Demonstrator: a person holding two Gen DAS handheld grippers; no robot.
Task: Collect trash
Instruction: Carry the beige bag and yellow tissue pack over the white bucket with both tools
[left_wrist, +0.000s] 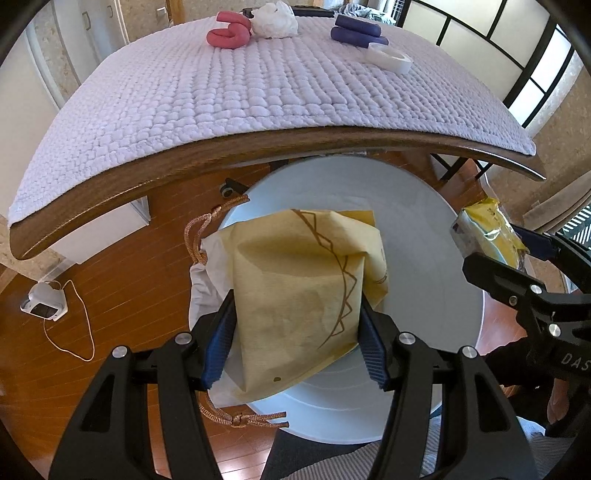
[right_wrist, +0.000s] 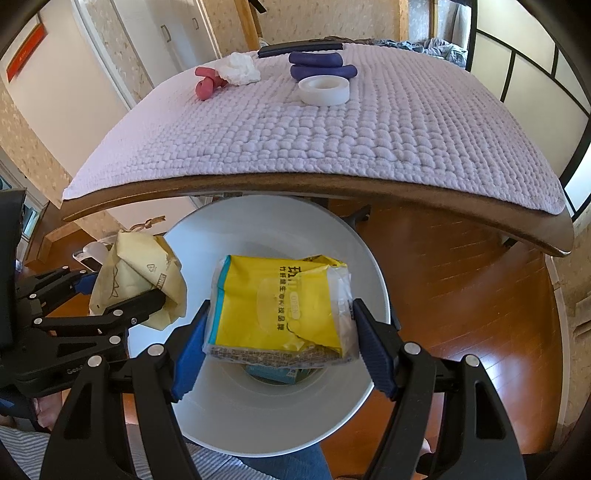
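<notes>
Right wrist view: your right gripper (right_wrist: 282, 328) pinches the yellow pack (right_wrist: 277, 306) over the bin (right_wrist: 229, 417), lower centre; left gripper (left_wrist: 295, 332) clamps the paper bag (left_wrist: 295, 295). Release both next.

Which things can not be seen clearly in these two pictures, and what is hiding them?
- Bottom of the white bin, right wrist view: the yellow packet in the right tongs covers it; only a teal scrap shows.
- Bin interior, left wrist view: covered by the paper bag in the left tongs.
- Dark flat object at the table's far edge: too small to identify.
</notes>
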